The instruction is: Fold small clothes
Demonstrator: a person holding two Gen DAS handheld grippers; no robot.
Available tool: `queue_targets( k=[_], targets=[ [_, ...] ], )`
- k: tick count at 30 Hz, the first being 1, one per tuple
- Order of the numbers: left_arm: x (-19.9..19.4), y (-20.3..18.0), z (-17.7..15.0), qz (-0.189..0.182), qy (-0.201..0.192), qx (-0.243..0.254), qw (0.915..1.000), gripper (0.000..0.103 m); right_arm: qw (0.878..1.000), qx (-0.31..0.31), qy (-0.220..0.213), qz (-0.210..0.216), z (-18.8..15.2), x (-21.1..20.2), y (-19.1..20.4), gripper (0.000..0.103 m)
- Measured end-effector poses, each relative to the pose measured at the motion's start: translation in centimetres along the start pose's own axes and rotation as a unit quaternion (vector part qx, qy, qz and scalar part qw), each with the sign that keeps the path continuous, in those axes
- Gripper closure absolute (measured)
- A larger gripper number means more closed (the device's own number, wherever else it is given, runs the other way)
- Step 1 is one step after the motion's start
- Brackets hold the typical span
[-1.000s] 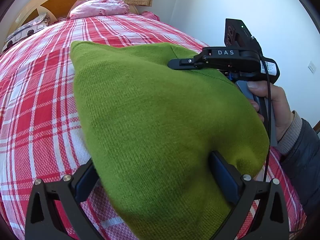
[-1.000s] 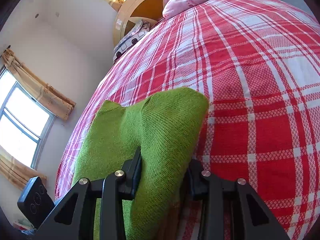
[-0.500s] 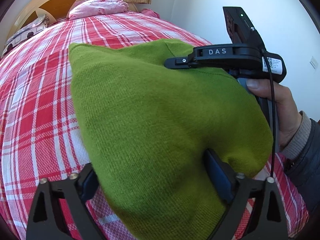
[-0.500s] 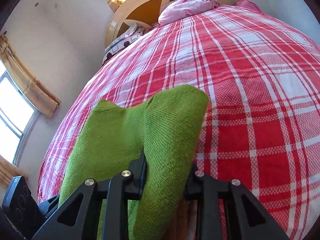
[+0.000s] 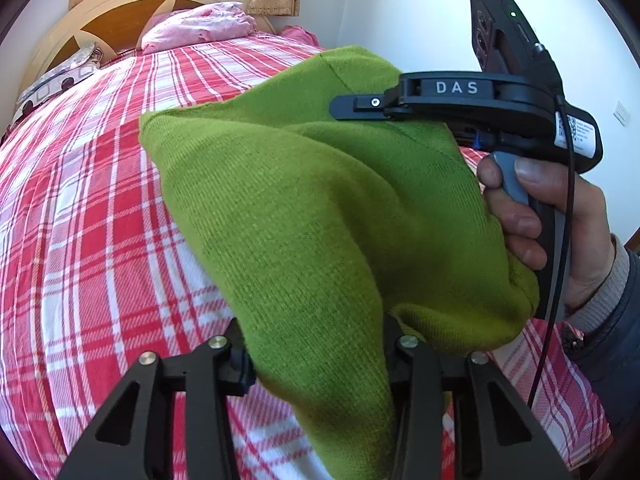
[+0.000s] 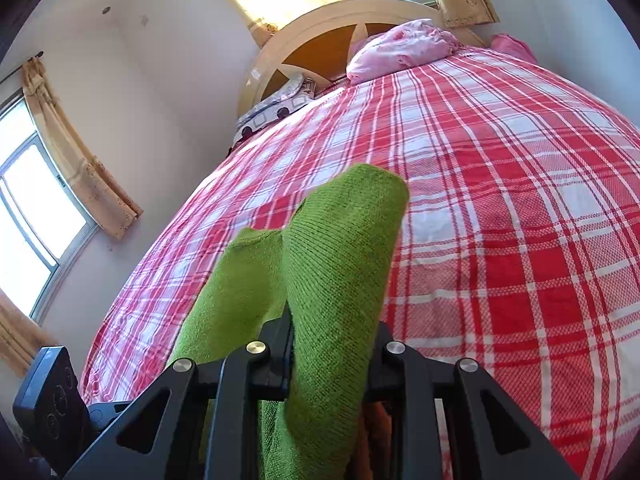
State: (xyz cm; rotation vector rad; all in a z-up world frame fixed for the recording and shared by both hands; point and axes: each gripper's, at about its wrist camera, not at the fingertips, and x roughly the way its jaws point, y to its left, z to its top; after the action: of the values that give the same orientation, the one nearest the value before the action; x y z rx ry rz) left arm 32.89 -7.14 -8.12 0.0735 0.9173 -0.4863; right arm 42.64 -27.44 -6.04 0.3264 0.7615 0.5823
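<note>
A green knitted garment [image 5: 304,216] is held up over the red plaid bed [image 5: 80,220]. My left gripper [image 5: 316,360] is shut on its near edge, cloth bunched between the jaws. My right gripper [image 5: 352,105] shows at the upper right of the left wrist view, clamped on the garment's far edge. In the right wrist view my right gripper [image 6: 330,348] is shut on a fold of the green garment [image 6: 340,248], which sticks up past the fingertips. The far end of the garment drapes toward the bed.
A pink pillow [image 5: 200,30] and a patterned pillow [image 5: 60,80] lie by the wooden headboard [image 5: 120,12]. White wall [image 5: 420,12] stands to the right. Windows with yellow curtains [image 6: 76,168] are at the left in the right wrist view.
Both grippers have lifted and moved closer together with the garment, which now bunches and sags more between them. The left jaws have closed in tighter on the cloth.
</note>
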Motion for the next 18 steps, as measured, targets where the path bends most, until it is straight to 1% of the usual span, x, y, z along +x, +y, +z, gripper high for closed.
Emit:
queue_targets(
  k=[7,18],
  targets=[
    [-3.4,0.6,-2.3,0.007,-0.022,-0.005,0.9997,0.061,0.999,-0.011,-0.009,0.032,-1.3,-1.8,3.7,0.079],
    [-9.1,1.5,-6.3,0.044,-0.046,-0.017,0.9978,0.062,0.997,-0.029,-0.003,0.073,-3.4,-1.7,9.6,0.079]
  ],
)
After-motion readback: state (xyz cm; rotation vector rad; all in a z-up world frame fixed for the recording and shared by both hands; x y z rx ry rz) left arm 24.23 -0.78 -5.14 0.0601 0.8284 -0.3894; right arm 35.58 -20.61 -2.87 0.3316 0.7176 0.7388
